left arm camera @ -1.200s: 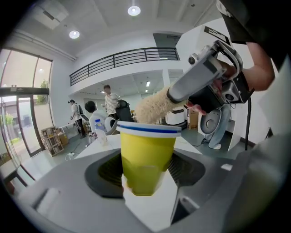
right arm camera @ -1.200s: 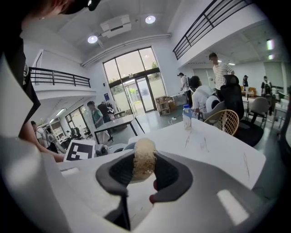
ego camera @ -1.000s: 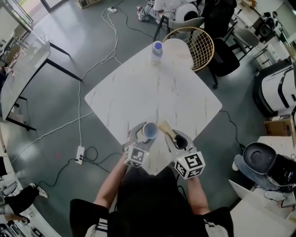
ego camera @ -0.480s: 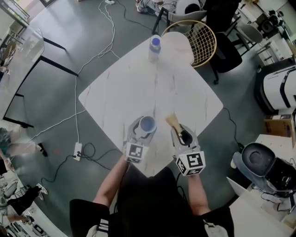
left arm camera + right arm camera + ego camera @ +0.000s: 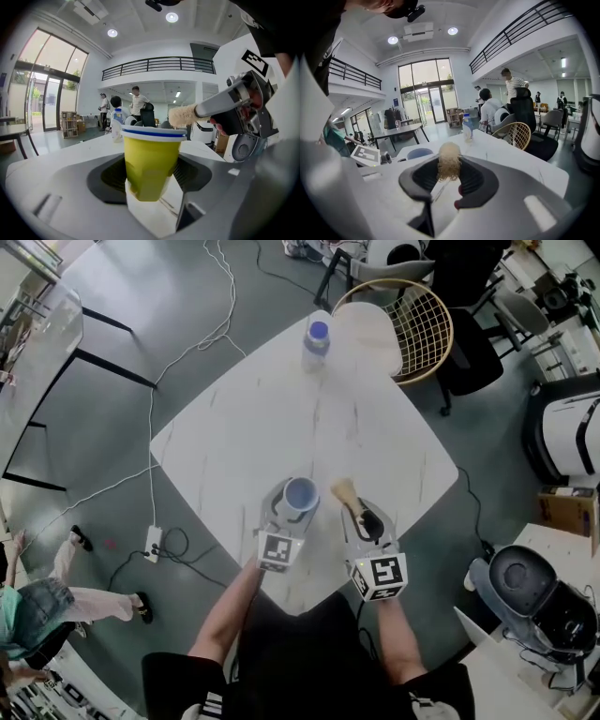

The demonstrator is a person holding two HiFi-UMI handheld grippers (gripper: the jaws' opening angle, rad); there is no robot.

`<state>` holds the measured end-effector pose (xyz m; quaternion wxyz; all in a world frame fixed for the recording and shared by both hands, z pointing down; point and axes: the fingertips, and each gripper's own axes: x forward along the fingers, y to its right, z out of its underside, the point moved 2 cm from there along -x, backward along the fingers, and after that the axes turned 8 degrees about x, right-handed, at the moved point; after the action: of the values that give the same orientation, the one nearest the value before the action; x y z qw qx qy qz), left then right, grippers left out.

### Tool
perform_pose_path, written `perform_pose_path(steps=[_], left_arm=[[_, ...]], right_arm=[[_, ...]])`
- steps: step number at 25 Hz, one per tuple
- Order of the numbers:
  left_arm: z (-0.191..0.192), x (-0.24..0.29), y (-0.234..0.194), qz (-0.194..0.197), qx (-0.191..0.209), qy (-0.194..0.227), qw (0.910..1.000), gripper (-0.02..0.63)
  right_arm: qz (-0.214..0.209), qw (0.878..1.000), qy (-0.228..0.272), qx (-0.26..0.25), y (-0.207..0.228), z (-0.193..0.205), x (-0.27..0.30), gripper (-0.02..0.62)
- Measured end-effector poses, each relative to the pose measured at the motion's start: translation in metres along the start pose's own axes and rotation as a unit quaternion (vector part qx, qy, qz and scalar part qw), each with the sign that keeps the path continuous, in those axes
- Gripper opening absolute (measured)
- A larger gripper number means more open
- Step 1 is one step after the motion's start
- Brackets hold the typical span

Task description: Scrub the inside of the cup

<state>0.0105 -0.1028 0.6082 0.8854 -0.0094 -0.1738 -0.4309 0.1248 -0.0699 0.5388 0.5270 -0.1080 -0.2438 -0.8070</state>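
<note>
A yellow cup (image 5: pixel 151 161) with a white and blue rim stands upright between the jaws of my left gripper (image 5: pixel 149 176), which is shut on it. From above, the cup (image 5: pixel 300 495) shows a blue inside, held over the near part of the white table (image 5: pixel 253 418). My right gripper (image 5: pixel 362 519) is shut on a brush whose pale bristle head (image 5: pixel 344 490) points forward, just right of the cup and outside it. In the right gripper view the brush head (image 5: pixel 449 161) rises between the jaws, with the cup's rim (image 5: pixel 419 153) to its left.
A clear bottle with a blue cap (image 5: pixel 316 345) stands at the table's far corner. A wicker-backed chair (image 5: pixel 398 326) sits beyond it. Cables and a power strip (image 5: pixel 152 543) lie on the floor to the left. A person's legs (image 5: pixel 56 592) show at the lower left.
Both grippers, the cup and the brush sit slightly higher in the head view as the camera shifted. The brush stays right of the cup. A person has come in at the lower left.
</note>
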Motion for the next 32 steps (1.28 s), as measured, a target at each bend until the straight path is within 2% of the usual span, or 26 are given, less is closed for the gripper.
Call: perform_pose_path(steps=[3,7,15,21,26,32], left_arm=[[0.009,0.017,-0.004,0.001,0.002,-0.008,1.0,0.296],[0.027,0.036,-0.006,0.0,0.016,-0.039,0.9991,0.298],[0.05,0.069,-0.013,-0.002,0.012,-0.053,0.9985,0.301],[0.045,0.085,-0.018,-0.003,0.004,-0.044,0.999,0.304],[0.058,0.085,-0.016,0.001,-0.006,-0.068,0.9976,0.305],[0.055,0.081,-0.015,0.011,-0.001,-0.085,0.9963,0.327]], right_arm=[[-0.004,1.0,-0.01,0.002,0.011,0.002,0.015,0.107],[-0.006,1.0,-0.019,0.007,0.024,0.005,0.026,0.107],[-0.007,0.999,-0.038,0.022,0.042,0.015,0.04,0.107],[-0.015,0.998,-0.048,0.031,0.046,0.02,0.048,0.107],[-0.019,0.998,-0.05,0.033,0.046,0.02,0.051,0.107],[-0.016,0.998,-0.051,0.036,0.04,0.02,0.05,0.107]])
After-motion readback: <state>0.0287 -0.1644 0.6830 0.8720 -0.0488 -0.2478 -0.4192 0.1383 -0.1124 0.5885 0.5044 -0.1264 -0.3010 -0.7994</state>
